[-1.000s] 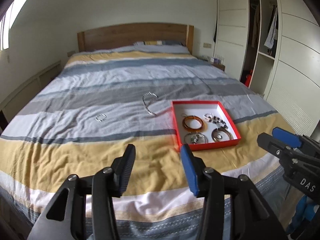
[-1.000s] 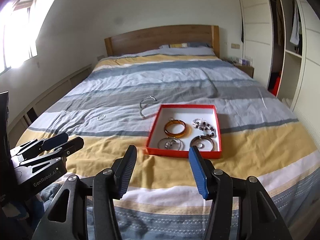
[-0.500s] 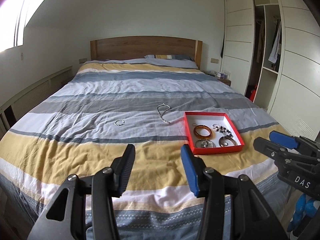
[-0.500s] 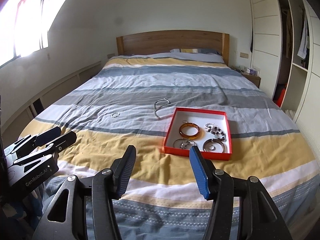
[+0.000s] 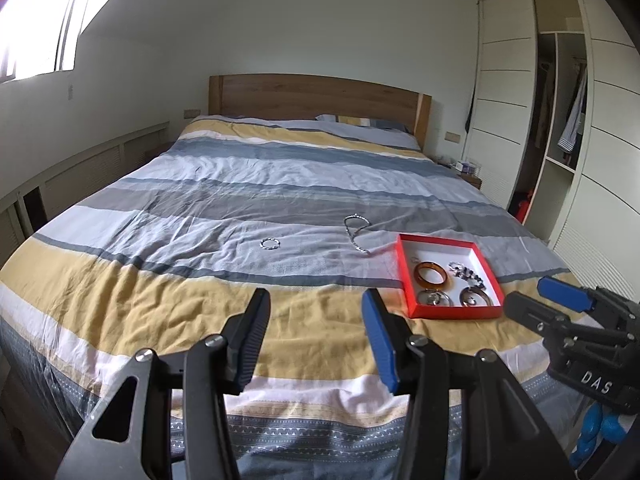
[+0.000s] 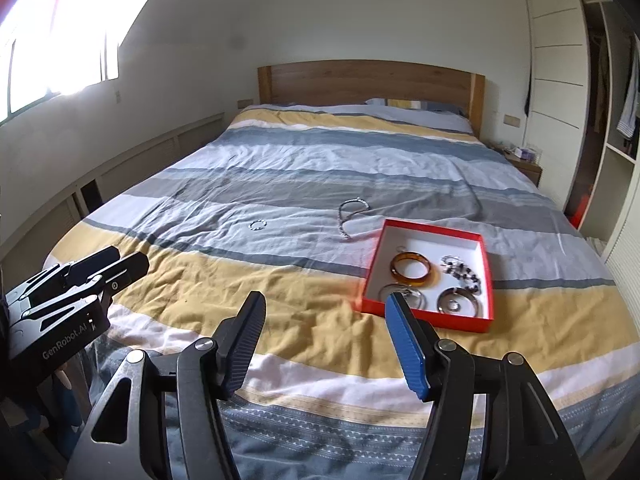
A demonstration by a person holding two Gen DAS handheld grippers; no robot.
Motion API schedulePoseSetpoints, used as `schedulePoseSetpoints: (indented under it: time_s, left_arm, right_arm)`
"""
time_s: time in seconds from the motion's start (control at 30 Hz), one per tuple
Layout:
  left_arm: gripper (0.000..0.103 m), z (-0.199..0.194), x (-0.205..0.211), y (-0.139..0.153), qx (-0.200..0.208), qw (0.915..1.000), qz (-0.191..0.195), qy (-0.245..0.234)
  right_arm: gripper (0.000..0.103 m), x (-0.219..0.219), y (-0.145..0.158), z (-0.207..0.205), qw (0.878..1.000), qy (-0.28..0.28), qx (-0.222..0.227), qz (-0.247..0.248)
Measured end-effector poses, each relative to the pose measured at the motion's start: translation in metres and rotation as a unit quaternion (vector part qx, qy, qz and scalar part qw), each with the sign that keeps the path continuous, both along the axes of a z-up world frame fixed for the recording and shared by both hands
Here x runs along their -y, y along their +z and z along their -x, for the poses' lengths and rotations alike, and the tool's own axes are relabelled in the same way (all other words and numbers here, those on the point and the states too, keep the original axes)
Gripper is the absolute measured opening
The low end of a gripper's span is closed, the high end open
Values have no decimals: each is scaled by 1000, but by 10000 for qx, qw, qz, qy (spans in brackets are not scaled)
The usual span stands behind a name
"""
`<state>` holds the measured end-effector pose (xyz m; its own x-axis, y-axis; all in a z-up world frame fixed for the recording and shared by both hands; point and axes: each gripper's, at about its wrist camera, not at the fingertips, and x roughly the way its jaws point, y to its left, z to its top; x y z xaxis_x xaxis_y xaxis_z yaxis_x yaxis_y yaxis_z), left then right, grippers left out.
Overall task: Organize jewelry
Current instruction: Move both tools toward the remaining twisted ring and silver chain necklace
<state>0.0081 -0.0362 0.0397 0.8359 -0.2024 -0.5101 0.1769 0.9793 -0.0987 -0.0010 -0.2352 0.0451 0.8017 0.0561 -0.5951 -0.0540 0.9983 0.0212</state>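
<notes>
A red tray [image 5: 404, 268] [image 6: 372, 268] lies on the striped bed and holds an amber bangle [image 5: 431, 274] [image 6: 411, 267], a beaded bracelet [image 6: 460, 268] and silver pieces. A silver chain [image 5: 356, 232] [image 6: 348, 216] and a small silver ring bracelet [image 5: 270, 243] [image 6: 257, 224] lie loose on the cover, left of the tray. My left gripper [image 5: 316, 312] is open and empty over the bed's foot. My right gripper [image 6: 325, 316] is open and empty, just before the tray.
The bed [image 5: 200, 292] fills the room's middle, with a wooden headboard [image 5: 312, 96]. A white wardrobe [image 5: 560, 120] with open shelves stands at the right. A low wall ledge [image 5: 80, 176] runs along the left. A bedside table [image 6: 524, 168] stands by the headboard.
Both grippers have pulled back from the bed and swung a little left, so the tray and loose jewelry look smaller and farther. Both stay open. Nothing on the bed has moved.
</notes>
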Motion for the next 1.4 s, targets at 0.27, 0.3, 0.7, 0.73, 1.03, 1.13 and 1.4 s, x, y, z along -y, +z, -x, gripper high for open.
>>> schedulePoseSetpoints:
  time_s: [0.27,0.3,0.7,0.73,1.03,1.13,1.4]
  left_arm:
    - [46,-18,3,-13,-159,9999,-10,-31]
    - [46,-21,3,-16,-199,9998,-15,-26]
    - [46,-67,0,-50,-833,9963,-151,110]
    - [46,-71,-1,-53,-881,9959,-155,117]
    - [46,-103,-11,-81,-1336,9907,-190,157]
    - [46,-115,-19,-92,-1517,9880,-201,228]
    - [46,-140,-33,-109,-1712,9839,-297,414]
  right_arm:
    - [61,-4,-17,-21,9997,146,-173,9]
    - [62,-3,-19,-25,9997,147,-211,-17]
    - [61,1,-52,-71,9976,184,-652,-108]
    - [61,1,-54,-74,9975,198,-673,-107]
    - [61,-13,-71,-109,9953,451,-853,-23]
    - [61,-19,-80,-120,9942,530,-937,-42]
    - [61,-28,-99,-148,9915,650,-1121,-88]
